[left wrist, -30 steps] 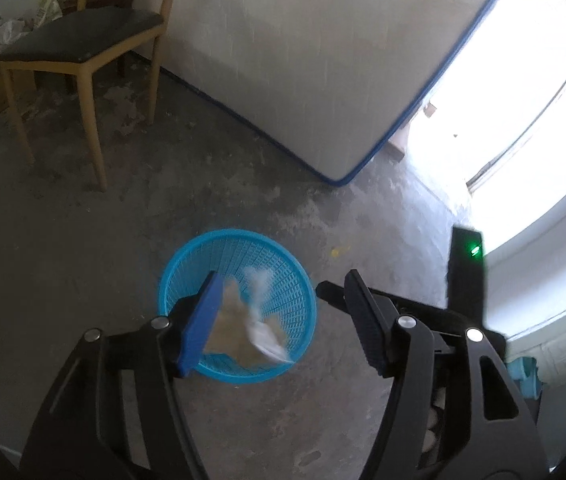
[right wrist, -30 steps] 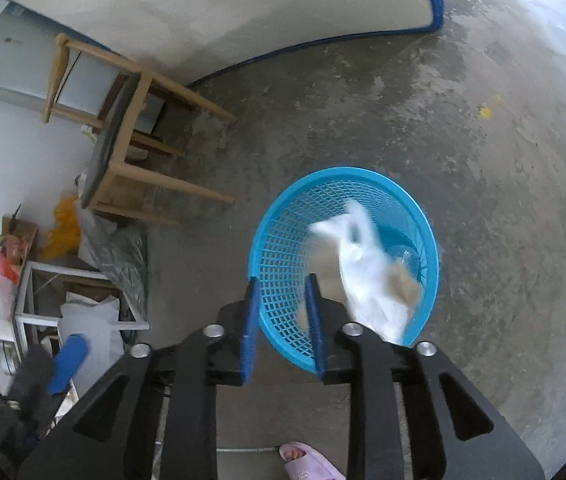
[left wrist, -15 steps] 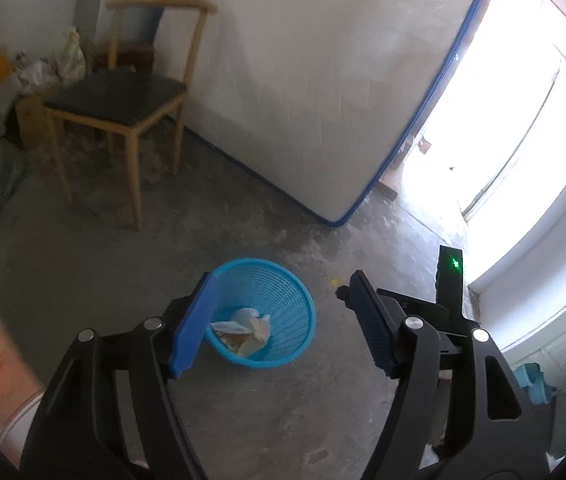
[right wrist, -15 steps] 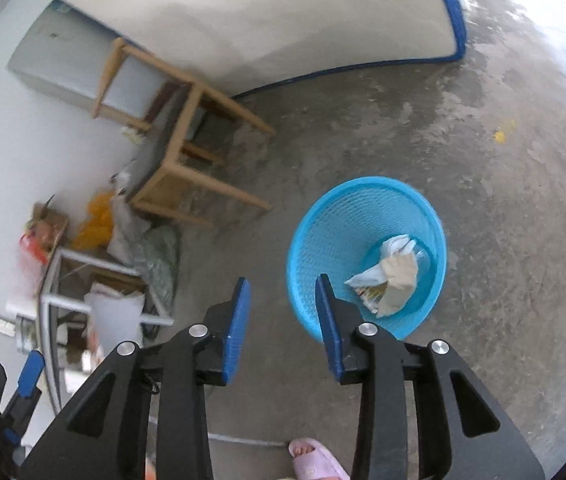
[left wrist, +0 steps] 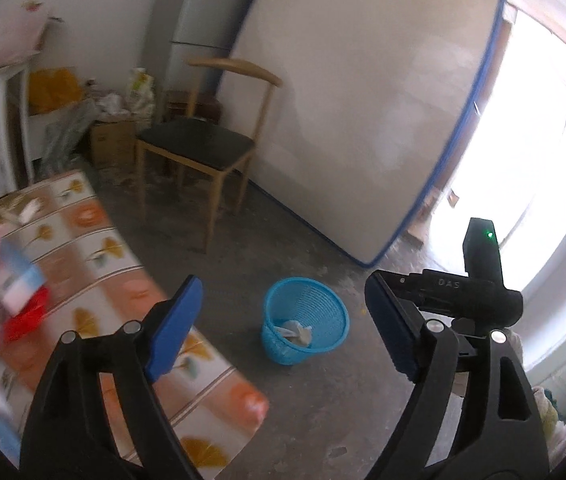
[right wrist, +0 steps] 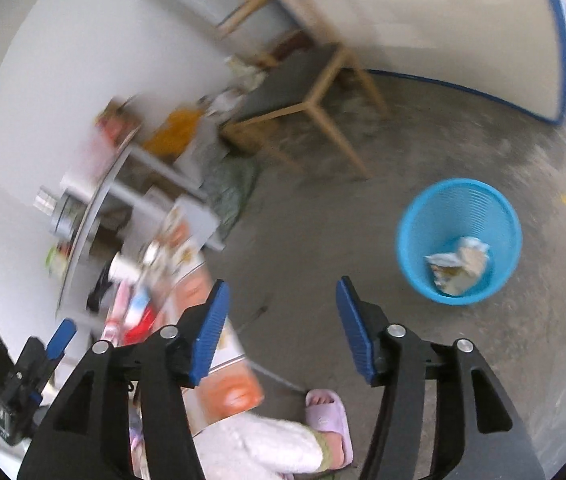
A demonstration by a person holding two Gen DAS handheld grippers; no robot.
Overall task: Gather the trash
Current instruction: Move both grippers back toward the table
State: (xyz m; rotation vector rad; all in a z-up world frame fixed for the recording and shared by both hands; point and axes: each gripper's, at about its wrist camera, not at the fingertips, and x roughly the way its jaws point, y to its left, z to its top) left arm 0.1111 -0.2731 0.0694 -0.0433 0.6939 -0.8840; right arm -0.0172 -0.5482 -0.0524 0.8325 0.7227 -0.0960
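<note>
Crumpled wrappers (right wrist: pixel 459 266) lie inside the round blue plastic mesh basket (left wrist: pixel 305 320) on the concrete floor; the left gripper (left wrist: pixel 283 330) and right gripper (right wrist: pixel 281 330), jaws just opened and empty, next need more trash from the floral-clothed table (left wrist: pixel 95 252)

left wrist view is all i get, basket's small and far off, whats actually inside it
Observer: The right wrist view looks down into the blue basket; crumpled white and yellowish wrappers lie at the bottom.
Operator: is the right claw empty
Observer: Yes. The right claw has just been opening, with nothing between its blue pads.
Operator: anything near the person's feet
Observer: A foot in a pale purple slipper stands on the concrete, beside the corner of the patterned tablecloth.
</note>
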